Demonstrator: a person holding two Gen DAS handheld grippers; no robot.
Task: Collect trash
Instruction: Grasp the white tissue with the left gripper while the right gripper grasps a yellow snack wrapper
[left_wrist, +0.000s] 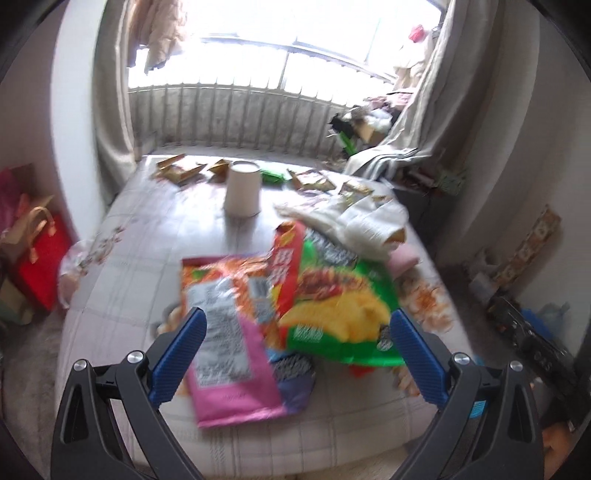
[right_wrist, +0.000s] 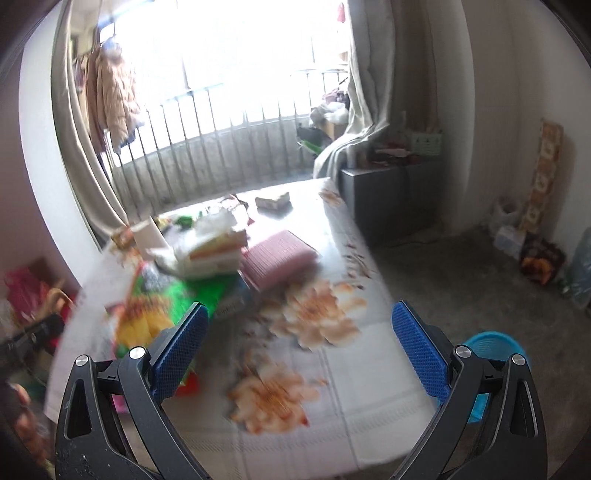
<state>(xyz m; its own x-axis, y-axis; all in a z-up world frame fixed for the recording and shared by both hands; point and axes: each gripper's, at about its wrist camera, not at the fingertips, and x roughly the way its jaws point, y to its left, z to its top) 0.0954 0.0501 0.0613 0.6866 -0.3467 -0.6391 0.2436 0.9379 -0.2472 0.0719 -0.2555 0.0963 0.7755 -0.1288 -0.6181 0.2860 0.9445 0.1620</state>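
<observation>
**A:** Your left tongs (left_wrist: 295, 328) are spread wide with nothing between the blue pads. Just past the left pad (left_wrist: 181, 354) lies a pink packet (left_wrist: 232, 373), label side up, on the checked cloth of the table (left_wrist: 147, 258). Overlapping its far end is an orange snack bag (left_wrist: 229, 277), and toward the right pad a green chip bag (left_wrist: 340, 310) lies flat — all three touching in one heap straight ahead of you.

**B:** And further on?

**A:** Beyond the heap, a white cloth (left_wrist: 365, 221) to the right and an upturned paper cup (left_wrist: 243, 188) nearly dead ahead. Past the cup, small gold wrappers (left_wrist: 181, 170) are scattered along the far edge, near the window railing (left_wrist: 236, 110).

**B:** The right side?

**A:** Your right tongs (right_wrist: 299, 332) are spread wide too, pinching nothing. Between the pads you see only the flowered cloth. The green bag (right_wrist: 173, 295) sits just beyond the left pad, with a pink pad-like block (right_wrist: 280, 258) further ahead — too blurred to name. Down by the right pad, off the table's edge, stands a blue bin (right_wrist: 495, 343) on the floor.
</observation>
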